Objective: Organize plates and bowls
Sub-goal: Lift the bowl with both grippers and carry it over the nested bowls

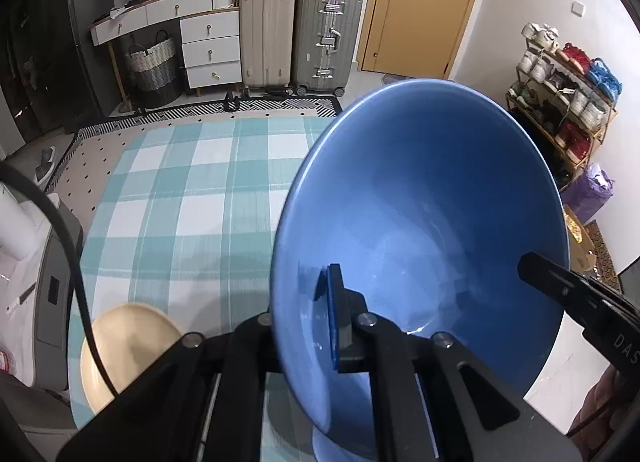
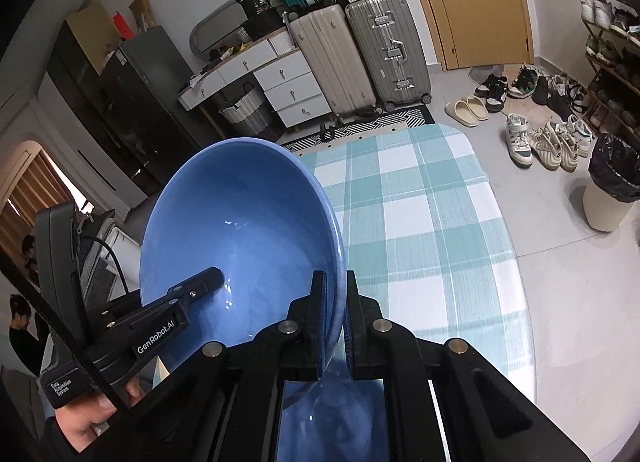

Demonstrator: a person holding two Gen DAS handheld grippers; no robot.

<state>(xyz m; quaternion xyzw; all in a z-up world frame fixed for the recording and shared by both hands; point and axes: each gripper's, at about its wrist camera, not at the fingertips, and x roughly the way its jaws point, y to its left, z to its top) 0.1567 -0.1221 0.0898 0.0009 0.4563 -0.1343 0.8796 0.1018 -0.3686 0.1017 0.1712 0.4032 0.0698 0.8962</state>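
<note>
While the table (image 1: pixel 192 198) with its teal and white checked cloth fills the middle of the left wrist view, a big blue bowl (image 1: pixel 420 222) hangs tipped above it on the right side of the frame. The left gripper (image 1: pixel 304 326) at the bottom pinches the bowl's left rim tight, one finger inside and one outside. The right gripper (image 2: pixel 334 326), at the bottom of its own view, is squeezed shut on the opposite rim of the same bowl (image 2: pixel 240 230). A cream plate (image 1: pixel 128 346) lies on the cloth at the lower left, partly behind a black cable (image 1: pixel 68 246). Past the table's far edge there is a patterned rug (image 1: pixel 208 112), white drawers (image 1: pixel 208 50), a woven basket (image 1: pixel 154 66), two tall suitcases (image 1: pixel 300 34) and a yellow-brown door (image 1: pixel 424 6). In the right wrist view many shoes (image 2: pixel 536 138) sit on the grey floor (image 2: pixel 560 302) at the upper right, near a bin (image 2: pixel 612 186) with a black bag. The bowl's foot is hidden behind the gripper bodies, so I cannot tell how high it is above the cloth. A person's hand (image 2: pixel 88 418) is cut off at the lower left corner. The things on the shoe rack (image 1: pixel 560 94) are too small to tell apart.
</note>
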